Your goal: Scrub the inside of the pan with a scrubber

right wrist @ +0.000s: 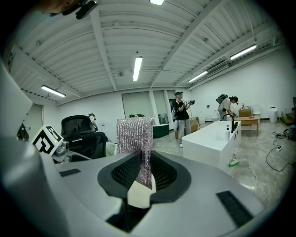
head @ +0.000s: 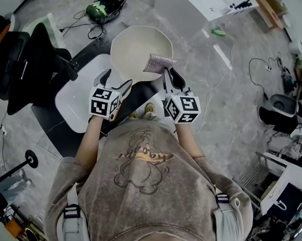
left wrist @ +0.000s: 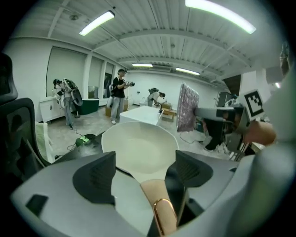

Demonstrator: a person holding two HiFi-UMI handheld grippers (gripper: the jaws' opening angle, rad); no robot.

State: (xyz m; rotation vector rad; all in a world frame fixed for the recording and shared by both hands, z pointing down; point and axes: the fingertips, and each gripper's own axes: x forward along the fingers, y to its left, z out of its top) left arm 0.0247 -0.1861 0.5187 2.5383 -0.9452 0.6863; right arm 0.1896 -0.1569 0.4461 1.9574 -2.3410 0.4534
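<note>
Left gripper [head: 116,80] jaws wide open astride cream pan [head: 138,49] handle [left wrist: 159,203]; right gripper [head: 170,75] clamped on silver scrubber [head: 159,63] over pan's right rim. Black office chair [head: 20,63] far left.

White counter [head: 71,103], rounded corners, dark band along far edge. Pan [head: 138,51] at its far right corner, cream inside facing up, handle pointing back toward person; whether whole base rests on counter not clear. Counter stands on grey marbled floor [head: 214,95] — on floor: green device [head: 103,8] with tangle of black cables [head: 86,30] beyond pan, black office chair [head: 25,62] at left, small green object [head: 218,32] near second white counter [head: 206,4].
</note>
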